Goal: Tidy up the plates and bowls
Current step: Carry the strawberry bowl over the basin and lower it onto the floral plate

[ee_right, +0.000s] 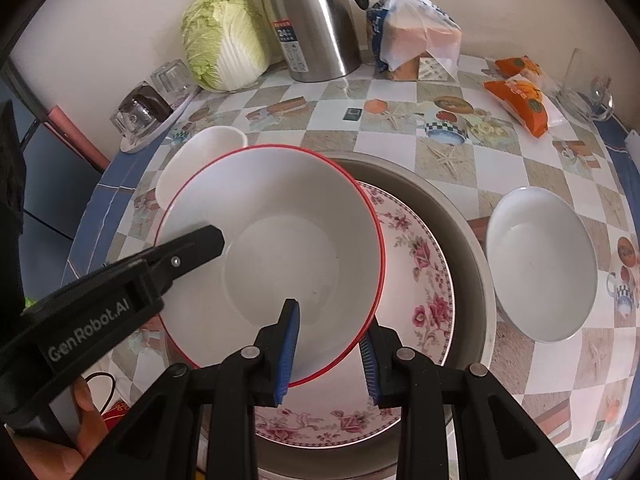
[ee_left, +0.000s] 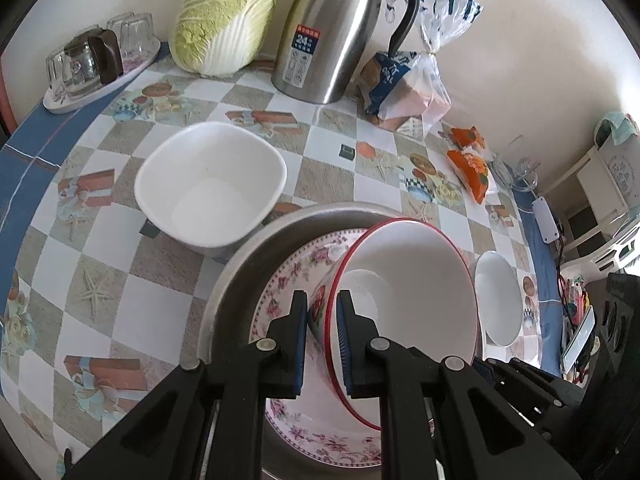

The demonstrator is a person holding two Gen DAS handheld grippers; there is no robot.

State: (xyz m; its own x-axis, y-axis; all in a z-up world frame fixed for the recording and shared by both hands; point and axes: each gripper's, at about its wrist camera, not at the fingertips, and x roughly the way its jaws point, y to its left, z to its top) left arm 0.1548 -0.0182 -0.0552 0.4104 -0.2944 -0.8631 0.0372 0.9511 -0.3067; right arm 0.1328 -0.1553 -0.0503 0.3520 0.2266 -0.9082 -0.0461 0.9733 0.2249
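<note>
Both wrist views look steeply down, close, sharing the red-rimmed bowl [ee_left: 404, 280].

Bowls, three: red-rimmed bowl [ee_right: 272, 248], square bowl [ee_left: 210, 184] far left, round white bowl [ee_right: 542, 264] right. Floral plate [ee_right: 416, 264], one. Metal basin [ee_right: 472, 240], one. Far side: cabbage [ee_right: 224, 36], one; steel jug [ee_right: 312, 20], one; bread bag [ee_right: 416, 36], one; orange packets [ee_right: 520, 96], two; glasses tray [ee_left: 96, 84], one.

bowl [ee_right: 272, 256] over plate [ee_right: 416, 280] — plate in basin [ee_right: 476, 248]

Soft daylight, sharp focus — fisheye bending, dark corners.
</note>
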